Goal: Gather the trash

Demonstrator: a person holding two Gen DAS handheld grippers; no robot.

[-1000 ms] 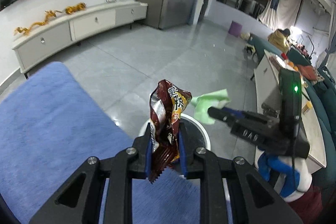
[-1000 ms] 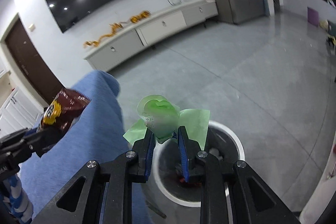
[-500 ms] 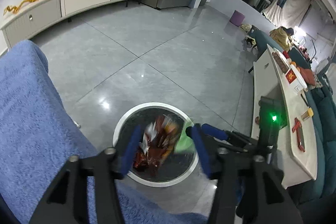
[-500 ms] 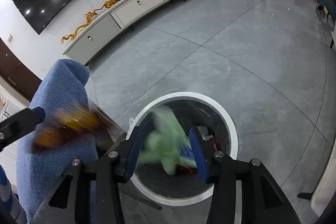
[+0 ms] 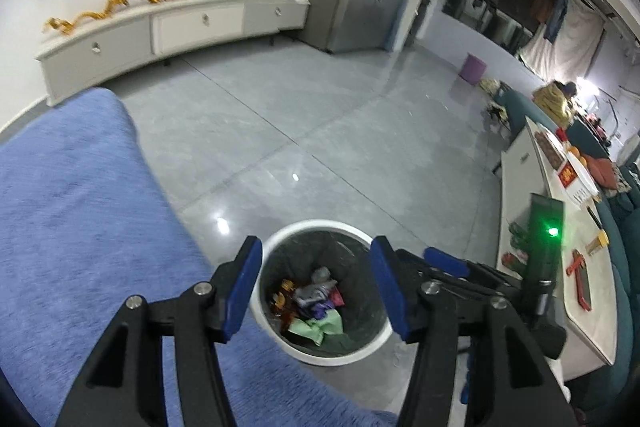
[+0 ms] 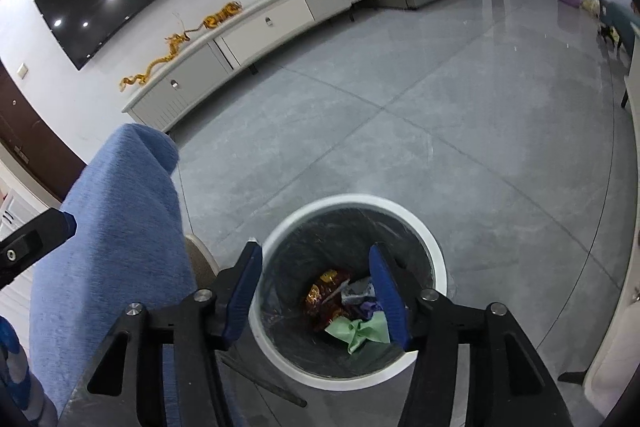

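Note:
A round white trash bin (image 5: 316,227) with a dark liner stands on the floor below both grippers; it also shows in the right wrist view (image 6: 438,259). Inside lie a brown snack wrapper (image 6: 326,293), a green wrapper (image 6: 360,331) and other scraps; the green wrapper also shows in the left wrist view (image 5: 318,329). My left gripper (image 5: 316,287) is open and empty above the bin. My right gripper (image 6: 316,287) is open and empty above the bin. The right gripper also shows in the left wrist view (image 5: 444,261), and a left gripper finger shows in the right wrist view (image 6: 44,231).
A blue cloth-covered surface (image 5: 80,227) lies to the left of the bin. A white table (image 5: 560,267) with small items stands at the right. A long white cabinet (image 5: 180,27) runs along the far wall across grey tiled floor (image 5: 320,127).
Both grippers opened over the bin. The brown snack wrapper and the green wrapper dropped out of them and now lie inside the bin.

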